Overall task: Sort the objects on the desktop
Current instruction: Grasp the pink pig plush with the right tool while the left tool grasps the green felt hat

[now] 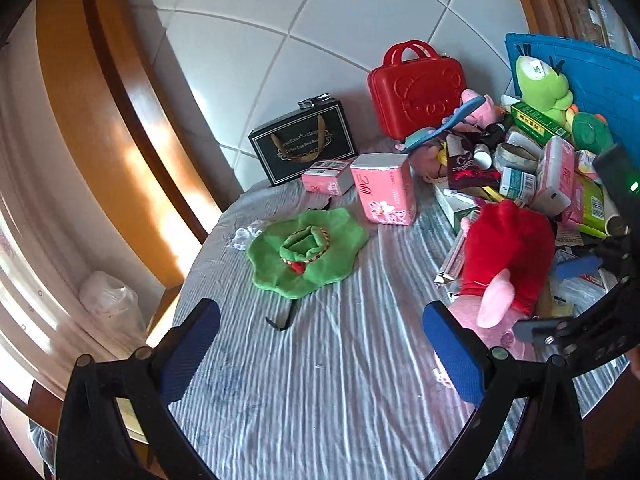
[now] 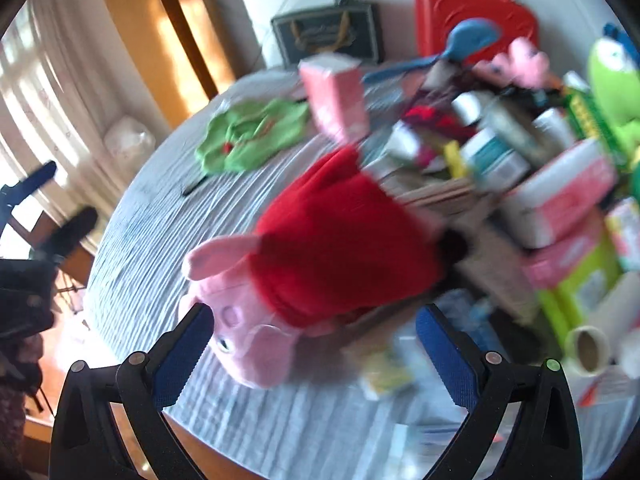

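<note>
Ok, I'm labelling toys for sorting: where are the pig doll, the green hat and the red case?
pig doll (image 2: 344, 240), right wrist view, on its red dress.
green hat (image 1: 320, 268), left wrist view, on the brim.
red case (image 1: 416, 92), left wrist view, on the front face.

The right wrist view is smeared throughout: labels on the boxes in the heap cannot be read. The pig toy hides the clutter behind it. In the left wrist view, the blue crate runs off the right edge, and the right gripper is cut off there too, its jaws unclear.
</note>
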Demonstrator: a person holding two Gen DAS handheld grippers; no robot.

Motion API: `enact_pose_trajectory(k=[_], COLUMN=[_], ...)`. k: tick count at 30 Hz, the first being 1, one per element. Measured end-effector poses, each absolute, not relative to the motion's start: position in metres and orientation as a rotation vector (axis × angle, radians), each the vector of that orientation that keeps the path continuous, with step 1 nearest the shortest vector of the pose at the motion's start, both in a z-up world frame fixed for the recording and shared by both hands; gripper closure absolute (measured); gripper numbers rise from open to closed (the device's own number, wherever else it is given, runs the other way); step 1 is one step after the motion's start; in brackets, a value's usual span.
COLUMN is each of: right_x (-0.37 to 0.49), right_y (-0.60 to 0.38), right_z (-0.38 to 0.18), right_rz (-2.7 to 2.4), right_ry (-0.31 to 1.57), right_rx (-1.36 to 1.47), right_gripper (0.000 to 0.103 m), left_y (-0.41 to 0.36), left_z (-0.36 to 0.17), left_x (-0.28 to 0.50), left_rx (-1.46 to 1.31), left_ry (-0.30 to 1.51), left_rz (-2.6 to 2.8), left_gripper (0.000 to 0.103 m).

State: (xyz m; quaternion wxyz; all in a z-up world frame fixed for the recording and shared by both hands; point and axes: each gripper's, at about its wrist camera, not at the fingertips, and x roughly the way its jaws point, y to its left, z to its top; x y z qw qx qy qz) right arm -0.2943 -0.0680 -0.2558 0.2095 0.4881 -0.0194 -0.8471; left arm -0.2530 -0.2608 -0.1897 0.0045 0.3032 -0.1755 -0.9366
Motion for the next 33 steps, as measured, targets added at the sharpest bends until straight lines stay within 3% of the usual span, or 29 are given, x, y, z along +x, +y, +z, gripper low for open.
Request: enact_pose_trajectory(k=[7,9,11,23,27,33], right_x=[-0.325,-0.326,-0.324,-0.321,-0.324,-0.327], right_y=[-0.112,-0.117,-0.115,-0.106,-0.108,-0.11], right_z=[-0.297,-0.3,-0.294,-0.289,-0.288,-0.291], right_rz=[-2.329,-2.287,-2.27,-2.267,-2.258,-2.259], right_ry=[-0.165,-0.177,-0.169,-0.047,-0.04,-0.05], right_rx=[1.444,1.412,1.383,1.348,1.348,1.343], right_gripper=[0.002,0.027,0.031,0.031,0.031,0.03], left_y=[-0.288,-0.295,-0.302,-0.386,-0.419,-0.423], left_z=[-0.204,-0.215,-0.225,-0.288,-0.322,-0.346], left_x=[-0.265,-0.281,-0.304,-0.49,-0.515,-0.515], left_rx=[0.979,1.012,1.017,1.138,1.305,1.387], left_ry=[-0.529,-0.523,-0.511,-0.194,0.015,0.024], left_rz=[-2.934,-2.934,-2.938,-2.75,-2.699,-2.722], left_gripper=[0.0,0.0,0.0,0.0,0.0,0.002])
